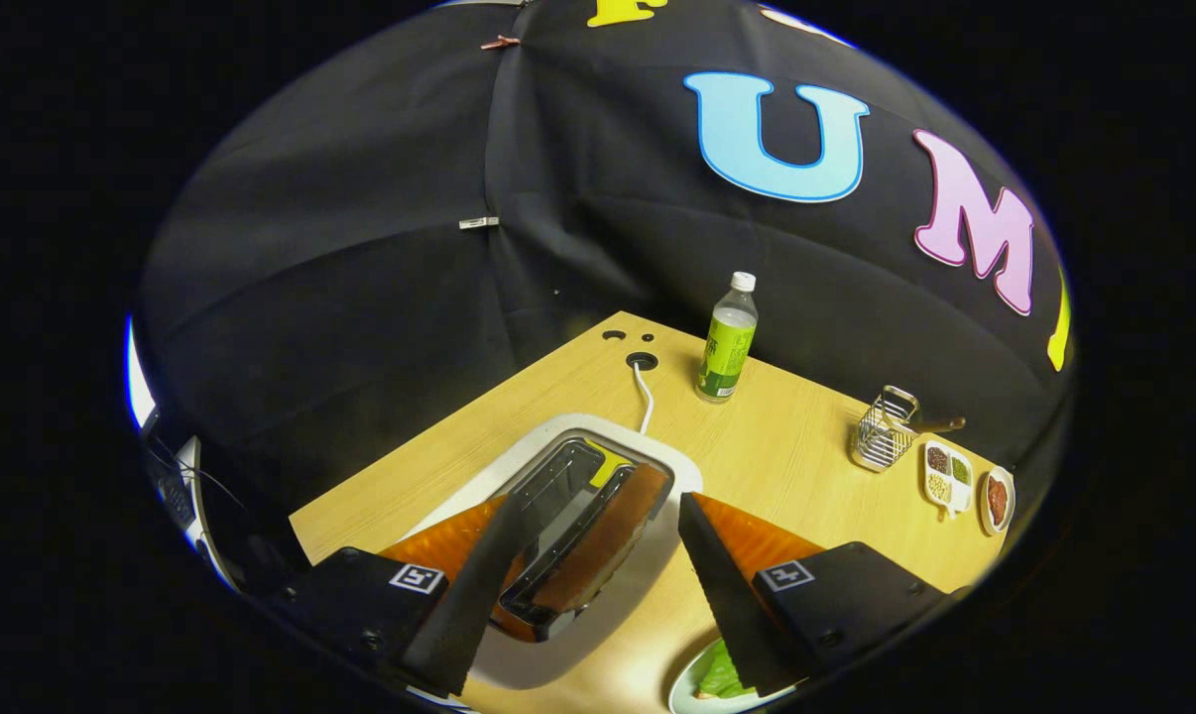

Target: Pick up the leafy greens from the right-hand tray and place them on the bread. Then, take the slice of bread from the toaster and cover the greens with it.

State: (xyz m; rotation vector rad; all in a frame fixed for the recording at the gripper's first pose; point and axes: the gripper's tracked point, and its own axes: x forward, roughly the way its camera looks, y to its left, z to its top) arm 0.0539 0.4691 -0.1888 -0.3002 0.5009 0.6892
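A white toaster (pixel 669 462) stands on the wooden table, seen from above. A brown slice of bread (pixel 613 535) sits in its right-hand slot; the left-hand slot looks dark. My gripper (pixel 596 506) hangs open above the toaster, with the slots between its fingers and nothing held. The left finger lies over the toaster's left side. The right finger is just off its right edge. Under the right finger, leafy greens (pixel 722 676) lie on a white plate (pixel 679 694); whatever is beneath the greens is mostly hidden.
The toaster's white cable (pixel 646 397) runs back to a hole in the table (pixel 642 360). Beyond stand a green bottle (pixel 727 342), a wire rack (pixel 884 431) and two small dishes (pixel 948 476) (pixel 997 499) by the right edge.
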